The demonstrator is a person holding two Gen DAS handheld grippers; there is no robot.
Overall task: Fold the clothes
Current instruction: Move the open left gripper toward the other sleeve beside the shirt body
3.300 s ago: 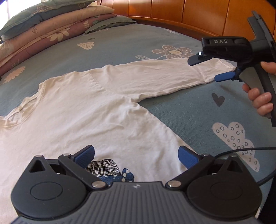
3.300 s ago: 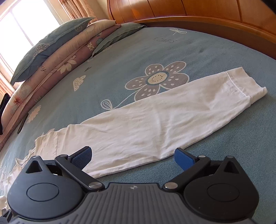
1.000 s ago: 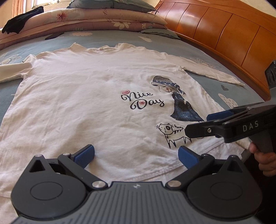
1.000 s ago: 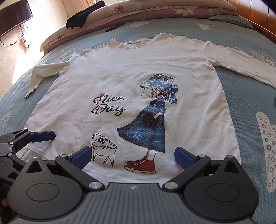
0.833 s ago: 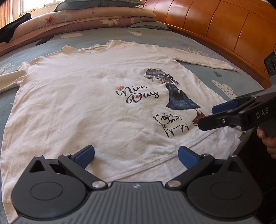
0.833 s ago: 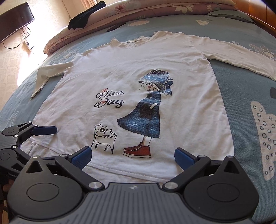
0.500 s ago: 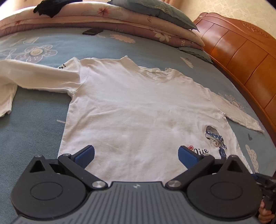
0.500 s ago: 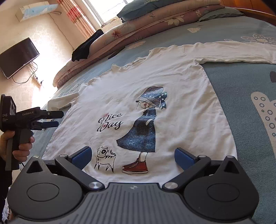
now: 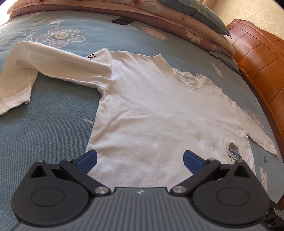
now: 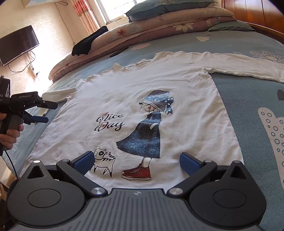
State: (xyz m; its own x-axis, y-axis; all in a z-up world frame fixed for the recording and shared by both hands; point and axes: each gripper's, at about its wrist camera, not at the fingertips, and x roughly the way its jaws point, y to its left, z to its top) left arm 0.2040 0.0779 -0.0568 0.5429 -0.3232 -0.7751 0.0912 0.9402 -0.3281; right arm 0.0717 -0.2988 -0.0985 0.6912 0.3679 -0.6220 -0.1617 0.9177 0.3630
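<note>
On blue bedspread (image 10: 248, 99): white shirt (image 10: 124, 92).

Stacked floral quilts (image 10: 159, 23) along the bed's far edge, dark garment (image 10: 88, 43) draped on top, wall-mounted television (image 10: 17, 44) beyond.

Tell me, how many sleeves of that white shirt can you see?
2. One sleeve stretches left across the blue bedspread, bent at its cuff end; the other sleeve lies straight out on the opposite side.

A home bedroom is indicated: patterned bedspread (image 10: 248, 92), stacked quilts (image 10: 159, 26), wooden headboard (image 9: 257, 58), wall-mounted television (image 10: 17, 44), curtained window (image 10: 113, 8).
</note>
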